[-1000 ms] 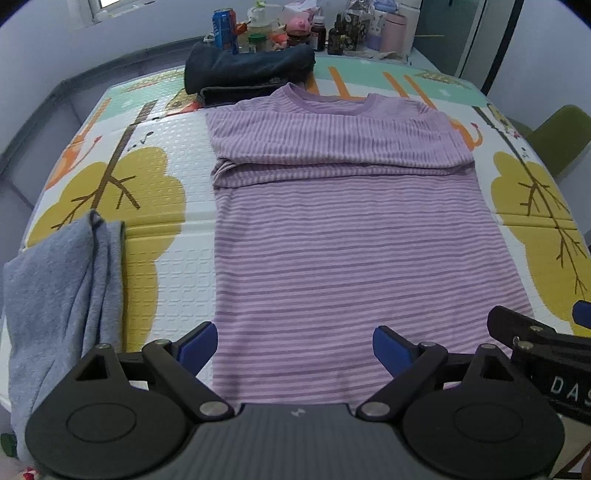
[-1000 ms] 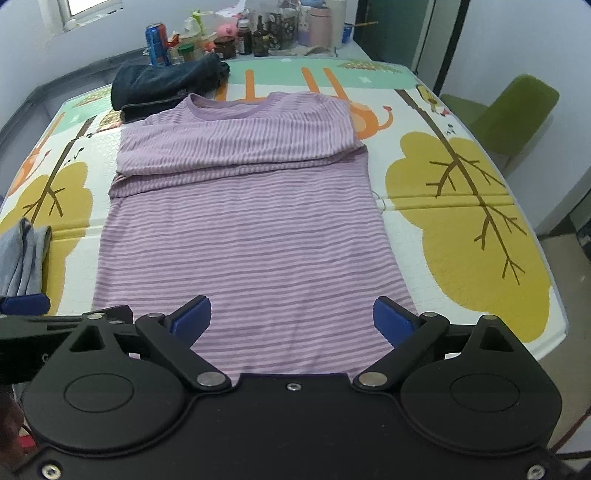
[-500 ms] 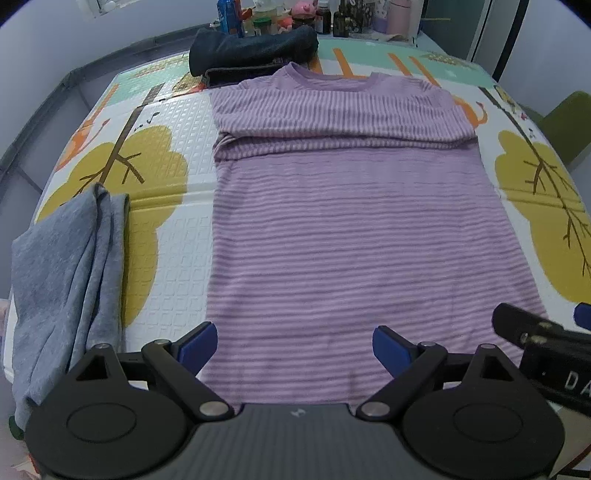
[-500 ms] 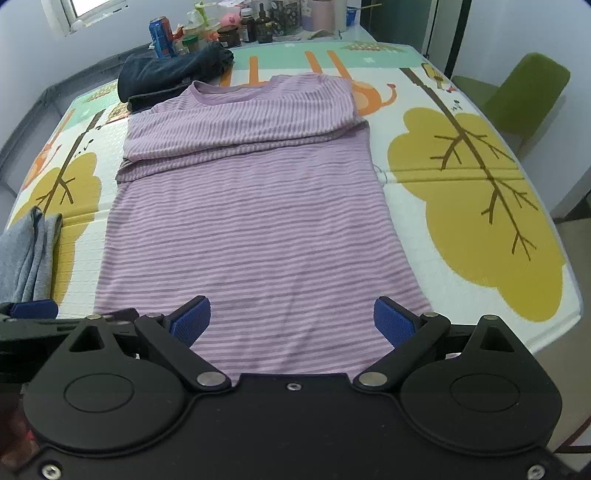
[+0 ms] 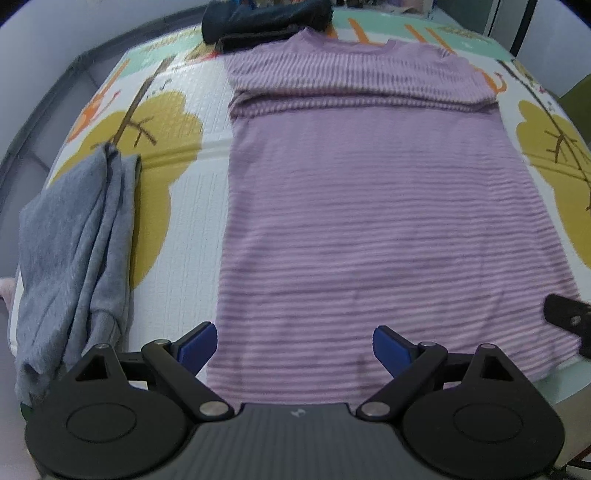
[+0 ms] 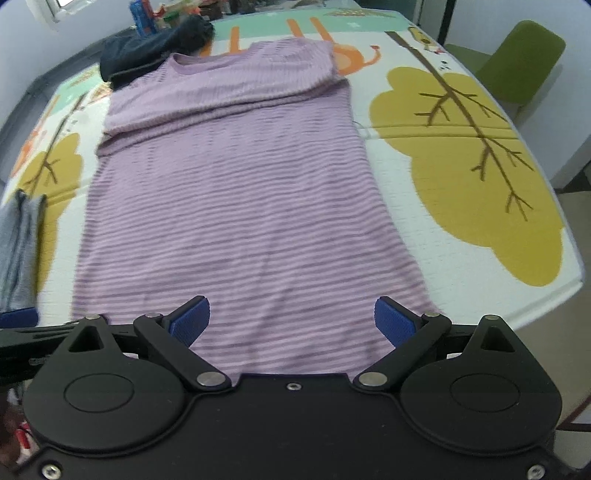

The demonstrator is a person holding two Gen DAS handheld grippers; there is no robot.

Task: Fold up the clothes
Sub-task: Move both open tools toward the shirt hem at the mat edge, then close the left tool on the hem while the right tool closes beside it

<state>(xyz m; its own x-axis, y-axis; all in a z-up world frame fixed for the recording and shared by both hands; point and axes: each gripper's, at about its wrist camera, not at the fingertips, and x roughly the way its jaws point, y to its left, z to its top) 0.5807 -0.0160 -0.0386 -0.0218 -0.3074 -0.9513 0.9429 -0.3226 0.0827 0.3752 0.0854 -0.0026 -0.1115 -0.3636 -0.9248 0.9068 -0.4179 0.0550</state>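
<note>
Purple striped shirt [image 5: 373, 206] spread flat on the play mat [image 5: 177, 206] covering the tabletop, collar at the far end, sleeves folded in across the chest, hem at the near edge.

Left gripper [image 5: 294, 343] poised just above the near hem, jaws spread wide and holding nothing; hem band running between the two blue pads [image 5: 197, 341], with the shirt's near-left corner just inside the left pad. Shirt body stretching straight ahead of the jaws toward the collar. Left of the jaws, a crumpled grey garment [image 5: 70, 258] draped over the mat's edge. Far ahead and slightly left, beyond the collar, a dark bundled garment [image 5: 258, 22] touching the shirt's shoulder. At the right margin, a black part of the other gripper over the shirt's near-right corner.

Right gripper [image 6: 292, 319] likewise low over the hem, jaws wide apart and empty; hem lying between the pads, the shirt's near-right corner just beyond the right pad [image 6: 393, 321]. Ahead and far right of these jaws, a green chair [image 6: 521, 62] off the tabletop. Motion blur throughout both views.
</note>
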